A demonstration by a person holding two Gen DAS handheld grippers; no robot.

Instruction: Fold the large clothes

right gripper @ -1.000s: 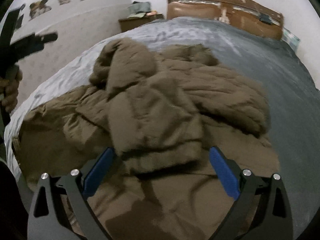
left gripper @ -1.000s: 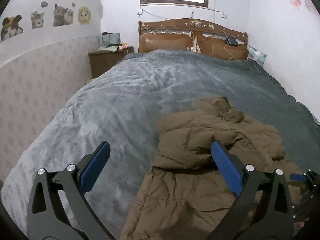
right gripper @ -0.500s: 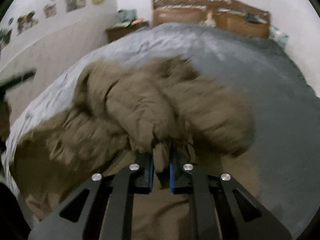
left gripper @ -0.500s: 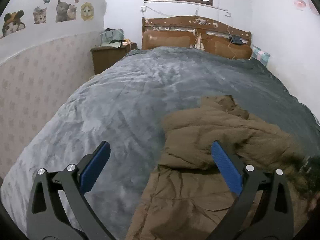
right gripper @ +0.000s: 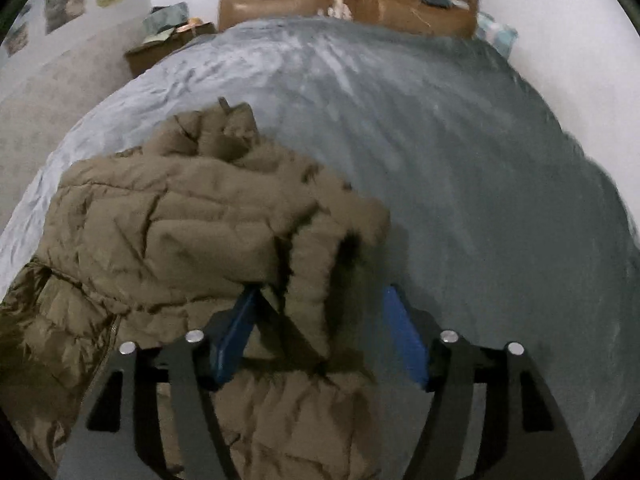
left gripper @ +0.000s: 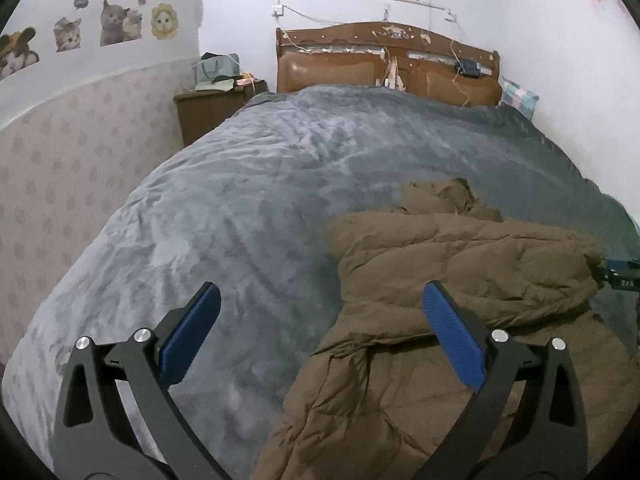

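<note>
An olive-brown quilted puffer jacket [left gripper: 460, 264] lies on a plain blue-grey plush bedspread [left gripper: 260, 200]. The headboard [left gripper: 384, 64] is worn mid-brown wood with tan padded panels. The walls are white above and pale pink below with a faint repeating motif, decorated with grey and yellow cat stickers [left gripper: 116, 24]. The gripper pads [left gripper: 454, 336] are blue on black frames.

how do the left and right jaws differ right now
The left gripper stands wide open with only blanket between its jaws; the right gripper is narrower, its jaws opening with a fold of the coat between them. The left sits beside the coat's edge; the right is over it. Both have blue pads.
</note>
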